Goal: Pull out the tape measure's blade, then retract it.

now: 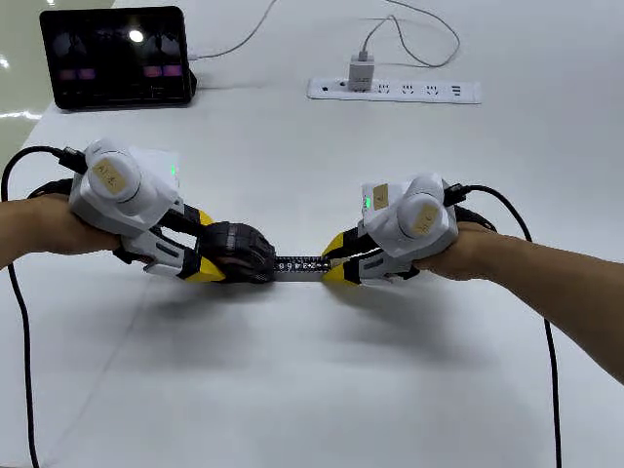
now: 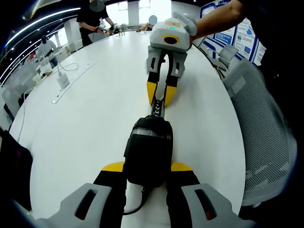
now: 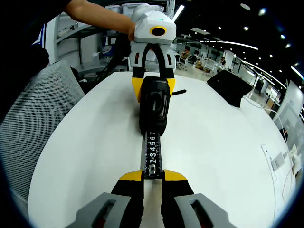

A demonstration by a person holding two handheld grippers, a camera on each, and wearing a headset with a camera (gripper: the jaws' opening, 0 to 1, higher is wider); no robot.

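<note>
Head view: black tape measure (image 1: 239, 251), blade (image 1: 300, 265) (numbered) partly out.

A white table (image 1: 312, 390) carries a dark tablet (image 1: 117, 57) at far left, a power strip (image 1: 395, 90) with charger (image 1: 361, 70), loose cables (image 1: 21, 336), and, near the front, the tape measure (image 1: 239, 249).

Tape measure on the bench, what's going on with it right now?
A person works a handheld gripper in each hand over the white table. The left gripper has its jaws shut on the black tape measure case, and the right gripper pinches the end of the blade. The blade is out a short way, with marks up to about 7 showing between them. It is not yet retracted.
</note>
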